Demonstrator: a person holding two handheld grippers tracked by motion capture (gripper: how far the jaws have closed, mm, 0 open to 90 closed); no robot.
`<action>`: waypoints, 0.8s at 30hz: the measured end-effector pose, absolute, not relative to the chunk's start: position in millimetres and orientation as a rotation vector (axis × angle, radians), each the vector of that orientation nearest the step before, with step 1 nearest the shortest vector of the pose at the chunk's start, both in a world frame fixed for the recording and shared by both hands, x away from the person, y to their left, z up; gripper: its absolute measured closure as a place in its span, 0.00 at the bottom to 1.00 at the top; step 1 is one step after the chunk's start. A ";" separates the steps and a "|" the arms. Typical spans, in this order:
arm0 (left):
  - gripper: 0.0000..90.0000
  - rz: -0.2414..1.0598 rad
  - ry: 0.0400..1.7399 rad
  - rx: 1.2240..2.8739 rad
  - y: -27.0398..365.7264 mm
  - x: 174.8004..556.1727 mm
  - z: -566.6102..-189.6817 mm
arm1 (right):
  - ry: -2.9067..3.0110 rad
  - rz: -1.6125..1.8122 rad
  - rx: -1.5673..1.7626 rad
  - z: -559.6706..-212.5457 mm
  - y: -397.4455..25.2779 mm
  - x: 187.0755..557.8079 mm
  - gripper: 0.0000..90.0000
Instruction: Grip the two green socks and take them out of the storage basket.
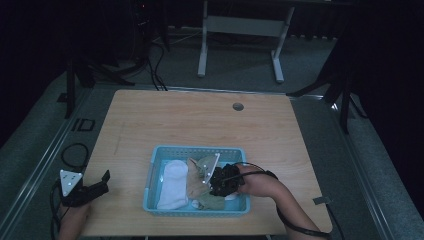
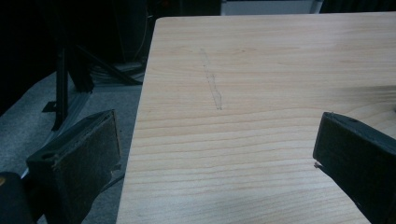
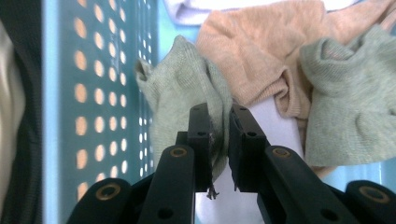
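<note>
A light blue perforated basket (image 1: 152, 172) near the table's front edge holds a white sock (image 1: 173, 184), a peach sock (image 1: 194, 185) and pale green socks (image 1: 210, 202). My right gripper (image 1: 218, 184) reaches down into the basket. In the right gripper view its jaws are shut on a fold of a green sock (image 3: 180, 88), with the peach sock (image 3: 252, 51) and another green sock (image 3: 350, 107) behind. My left gripper (image 1: 102, 180) rests at the table's front left, open, with bare wood between its jaws in the left gripper view (image 2: 219, 154).
The wooden table (image 1: 200, 120) has a cable hole (image 1: 238, 106) near its far edge. Beyond it stand a white desk frame (image 1: 240, 30) and dark stands. The basket's blue wall (image 3: 102, 93) lies close on the left of the right gripper's jaws.
</note>
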State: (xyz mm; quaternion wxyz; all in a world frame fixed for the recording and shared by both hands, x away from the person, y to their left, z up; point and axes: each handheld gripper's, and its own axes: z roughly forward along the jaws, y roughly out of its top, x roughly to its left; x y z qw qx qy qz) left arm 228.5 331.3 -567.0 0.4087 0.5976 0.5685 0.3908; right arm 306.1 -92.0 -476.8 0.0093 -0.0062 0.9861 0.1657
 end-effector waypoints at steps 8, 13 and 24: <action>0.00 0.987 1.433 1.506 331.2 228.5 -567.0 | 3.066 0.545 -0.035 -458.2 -95.8 301.2 0.89; 0.00 0.985 1.434 1.504 331.1 228.6 -567.1 | 3.051 0.570 -0.037 -443.4 -98.8 299.0 0.89; 0.00 0.985 1.436 1.503 331.2 228.7 -567.0 | 2.969 0.656 -0.007 -408.3 -112.6 301.3 0.89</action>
